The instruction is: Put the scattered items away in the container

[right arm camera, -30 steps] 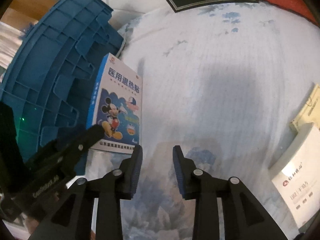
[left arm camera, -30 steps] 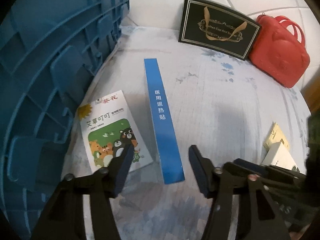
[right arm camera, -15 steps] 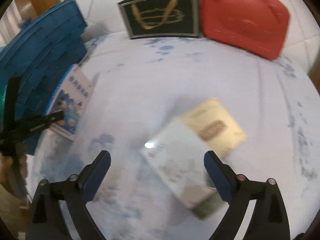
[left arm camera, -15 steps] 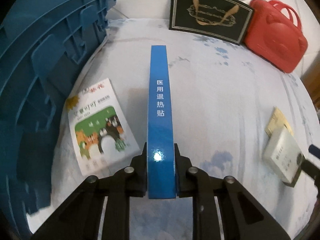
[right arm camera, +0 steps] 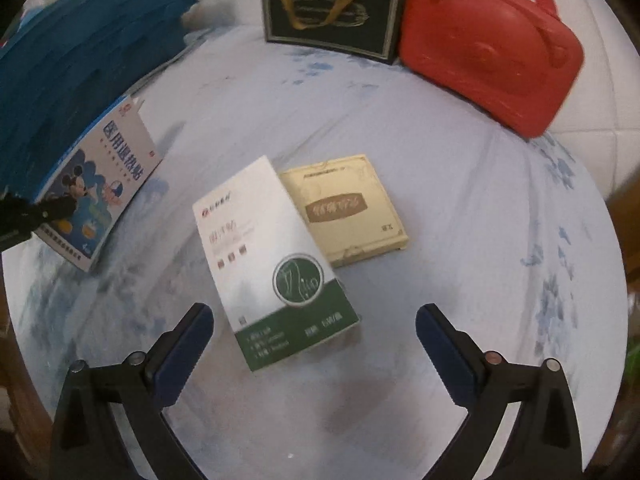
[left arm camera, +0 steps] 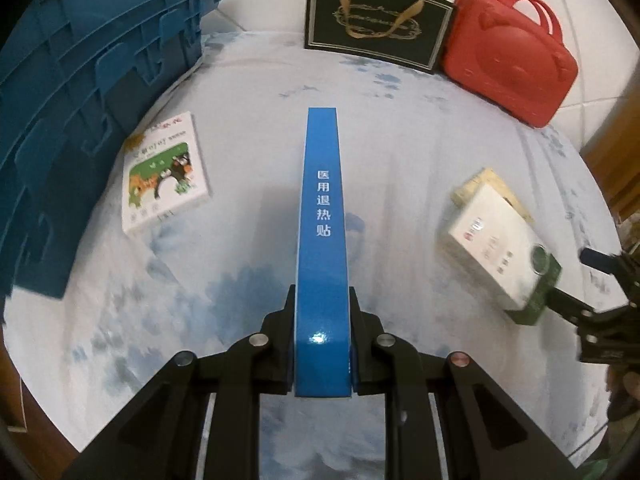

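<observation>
bare cloth point(right arm camera: 460, 208) around white-green box point(right arm camera: 276, 264)

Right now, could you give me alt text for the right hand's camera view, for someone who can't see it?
The right gripper hangs open above a white-and-green box that overlaps a cream box on a pale blue-patterned cloth. At left the other gripper holds a cartoon-printed blue box beside a blue crate; a black bag and red bag stand behind.

The left gripper point(left arm camera: 322, 344) now clamps the blue box point(left arm camera: 322, 240), lifted beside the blue crate point(left arm camera: 80, 80); the right gripper point(right arm camera: 314, 330), jaws just opened wide, faces the white-green box point(right arm camera: 276, 264)
</observation>
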`<state>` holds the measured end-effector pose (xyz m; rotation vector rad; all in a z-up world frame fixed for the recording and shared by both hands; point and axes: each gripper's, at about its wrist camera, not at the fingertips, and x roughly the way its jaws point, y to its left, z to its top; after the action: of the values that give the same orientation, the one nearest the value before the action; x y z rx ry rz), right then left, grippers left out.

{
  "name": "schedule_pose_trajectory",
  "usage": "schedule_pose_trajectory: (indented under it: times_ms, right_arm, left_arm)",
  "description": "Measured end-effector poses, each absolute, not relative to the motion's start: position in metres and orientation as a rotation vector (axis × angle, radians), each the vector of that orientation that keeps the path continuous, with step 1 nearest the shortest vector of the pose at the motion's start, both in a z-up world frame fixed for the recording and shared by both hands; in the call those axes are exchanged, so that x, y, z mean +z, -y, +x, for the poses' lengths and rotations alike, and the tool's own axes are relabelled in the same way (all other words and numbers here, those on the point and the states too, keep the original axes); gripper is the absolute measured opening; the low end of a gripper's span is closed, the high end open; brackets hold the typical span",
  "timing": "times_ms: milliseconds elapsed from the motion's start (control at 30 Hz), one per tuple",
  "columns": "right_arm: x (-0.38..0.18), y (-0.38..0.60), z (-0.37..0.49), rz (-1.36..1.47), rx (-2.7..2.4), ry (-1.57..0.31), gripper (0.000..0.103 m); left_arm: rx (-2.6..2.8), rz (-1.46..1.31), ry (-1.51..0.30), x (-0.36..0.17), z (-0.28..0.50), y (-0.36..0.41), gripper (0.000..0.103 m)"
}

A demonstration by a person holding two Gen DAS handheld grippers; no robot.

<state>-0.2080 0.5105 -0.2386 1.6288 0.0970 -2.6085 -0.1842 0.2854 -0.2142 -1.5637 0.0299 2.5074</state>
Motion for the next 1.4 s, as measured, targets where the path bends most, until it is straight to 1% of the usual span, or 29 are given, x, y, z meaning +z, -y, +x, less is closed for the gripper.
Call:
schedule_pose_trajectory:
  times_ms: [67, 167, 367, 533, 633, 667, 700, 733, 767, 900, 1000, 1100, 1167, 1333, 1367, 1400]
  right_arm:
    - [-0.244, -0.509, -0.209, 1.627, -2.593, -0.133, 0.103]
    - [-0.249, -0.502, -0.213, 1.589, -2.552, -0.153, 0.103]
    - [-0.27, -0.481, -0.219, 1.597, -2.531, -0.334, 0.103]
    - [-0.274, -0.47, -0.216, 1.567, -2.56, -0.46, 0.103]
    - [-0.281, -0.465, -0.218, 1.561, -2.563, -0.498, 0.103]
    - [-0.286, -0.464, -0.222, 1.588, -2.54, -0.47, 0.102]
    - [-0.29, -0.463, -0.225, 1.624, -2.516, -0.43, 0.092]
    - [-0.292, -0.463, -0.227, 1.657, -2.511, -0.403, 0.083]
    - [-0.288, -0.464, -0.226, 1.657, -2.521, -0.354, 0.082]
    - [-0.261, -0.469, -0.214, 1.59, -2.533, -0.094, 0.08]
    - [-0.244, -0.475, -0.211, 1.562, -2.547, 0.032, 0.079]
    - [-0.232, -0.475, -0.205, 1.555, -2.558, 0.068, 0.079]
    - [-0.232, -0.48, -0.205, 1.563, -2.551, 0.086, 0.079]
    - [-0.261, -0.479, -0.204, 1.675, -2.493, 0.132, 0.079]
    - [-0.265, -0.475, -0.205, 1.682, -2.493, 0.125, 0.08]
    - [-0.268, -0.475, -0.209, 1.687, -2.5, 0.108, 0.085]
  left_arm:
    - [2.51, -1.571, -0.027, -0.214, -0.177, -0.294, 0.019]
    - [2.518, -1.602, -0.072, -0.219, -0.172, -0.302, 0.019]
    - [2.533, -1.612, -0.13, -0.228, -0.171, -0.306, 0.019]
    - [2.534, -1.618, -0.117, -0.228, -0.171, -0.305, 0.019]
    - [2.535, -1.606, -0.119, -0.229, -0.17, -0.303, 0.019]
    - [2.538, -1.607, -0.112, -0.229, -0.17, -0.303, 0.019]
    - [2.538, -1.611, -0.107, -0.23, -0.17, -0.302, 0.019]
    - [2.538, -1.611, -0.111, -0.228, -0.168, -0.302, 0.019]
    - [2.541, -1.603, -0.114, -0.226, -0.166, -0.302, 0.019]
    - [2.553, -1.546, -0.103, -0.212, -0.157, -0.301, 0.019]
    - [2.562, -1.503, -0.114, -0.2, -0.152, -0.303, 0.019]
    - [2.557, -1.496, -0.115, -0.194, -0.146, -0.302, 0.019]
    - [2.541, -1.521, -0.146, -0.198, -0.144, -0.305, 0.019]
    - [2.466, -1.653, -0.152, -0.23, -0.148, -0.305, 0.019]
    - [2.463, -1.662, -0.154, -0.236, -0.149, -0.305, 0.019]
    - [2.465, -1.661, -0.156, -0.24, -0.15, -0.305, 0.019]
